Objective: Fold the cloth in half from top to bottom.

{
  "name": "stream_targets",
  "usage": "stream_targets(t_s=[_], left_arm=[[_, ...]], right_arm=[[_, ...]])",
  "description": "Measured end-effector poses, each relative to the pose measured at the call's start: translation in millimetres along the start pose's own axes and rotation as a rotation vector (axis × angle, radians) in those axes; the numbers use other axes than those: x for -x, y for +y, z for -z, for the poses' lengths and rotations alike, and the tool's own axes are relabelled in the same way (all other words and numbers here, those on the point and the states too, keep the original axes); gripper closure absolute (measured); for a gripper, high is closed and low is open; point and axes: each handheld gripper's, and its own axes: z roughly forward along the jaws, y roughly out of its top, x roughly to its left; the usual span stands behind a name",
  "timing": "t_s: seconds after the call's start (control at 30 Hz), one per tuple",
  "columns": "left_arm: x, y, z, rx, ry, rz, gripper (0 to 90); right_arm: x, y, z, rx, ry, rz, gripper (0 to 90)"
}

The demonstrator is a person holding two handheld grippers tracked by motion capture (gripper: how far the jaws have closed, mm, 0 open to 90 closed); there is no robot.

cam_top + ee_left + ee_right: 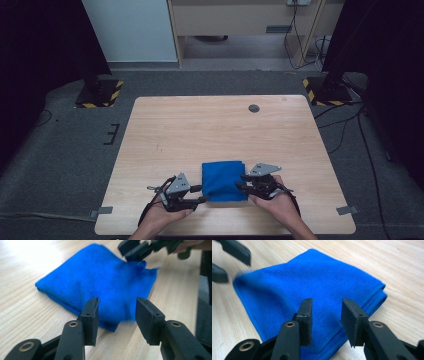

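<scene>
A folded blue cloth [223,180] lies flat on the wooden table [200,130] near its front edge. My left gripper [200,194] sits at the cloth's left front corner, and my right gripper [241,182] at its right edge. In the left gripper view the jaws [116,312] stand apart just short of the cloth [100,280], with nothing pressed between them. The right gripper's jaws [325,315] are also open, hovering over the cloth's near edge [317,282]. Each gripper view shows the other gripper at the cloth's far side [140,248] [229,257].
A small round grommet [254,108] sits near the table's far edge. Bare wood stretches behind the cloth. Two stand bases with yellow-black stripes [99,92] [325,90] rest on the grey floor beyond the table, with cables [350,125] trailing at the right.
</scene>
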Motion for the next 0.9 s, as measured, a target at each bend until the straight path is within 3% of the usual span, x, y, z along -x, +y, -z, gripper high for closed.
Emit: stream_targets(t_s=[0.07,0.17,0.27,0.43,0.57,0.73,0.9], left_arm=[[-1.7,2.9,3.7,0.028,0.023,0.008,51.4],[-8.4,4.8,-2.8,0.019,0.068,0.029,48.8],[-11.8,3.0,-12.7,-0.018,0.081,0.027,48.9],[-10.2,-2.4,-17.2,-0.083,0.101,-0.015,48.0],[-12.1,-1.9,-17.1,-0.080,0.111,-0.001,41.8],[-18.3,5.4,-16.4,-0.069,0.134,0.017,30.5],[-28.4,12.4,-14.3,-0.058,0.163,0.068,19.1]], right_arm=[[-2.3,-2.6,1.1,-0.005,0.011,0.011,62.2],[-6.4,-6.9,2.4,-0.028,0.012,0.031,61.8],[-8.4,-11.5,3.6,-0.043,0.013,0.039,61.7],[-9.9,-17.8,3.5,-0.061,0.011,0.056,59.5],[-7.4,-16.0,5.0,-0.058,0.004,0.054,50.3],[1.9,-8.5,6.9,-0.019,-0.043,0.030,35.6],[12.8,-0.2,6.3,0.006,-0.063,-0.004,24.8]])
